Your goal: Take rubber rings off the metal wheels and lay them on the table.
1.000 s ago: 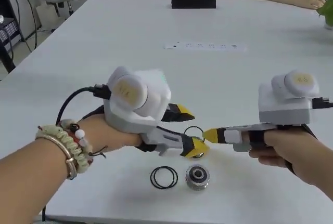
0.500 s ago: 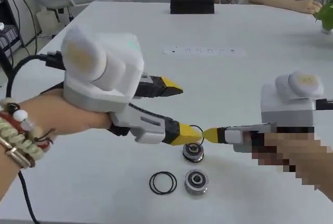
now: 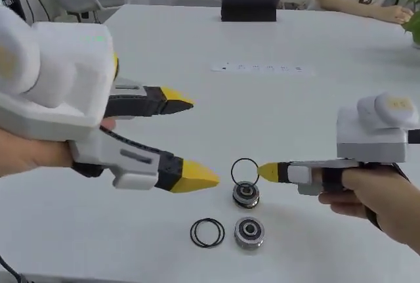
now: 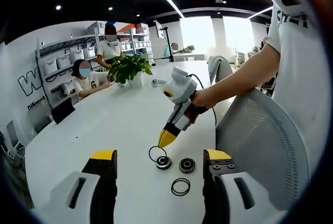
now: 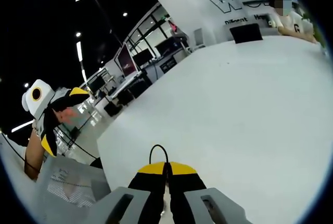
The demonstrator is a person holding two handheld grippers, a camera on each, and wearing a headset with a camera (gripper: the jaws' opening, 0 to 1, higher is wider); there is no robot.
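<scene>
**Rubber ring (image 3: pixel 244 171) pinched on edge, just above its metal wheel (image 3: pixel 245 194).**
Your right gripper (image 3: pixel 266 172) is closed on the ring's near rim, and the ring stands beyond the fingertips. Your left gripper (image 3: pixel 200 142), jaws wide and empty, is farther off.

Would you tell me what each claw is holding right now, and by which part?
Right claw pinches the thin black rubber ring by its near edge; left claw is open, empty.
</scene>
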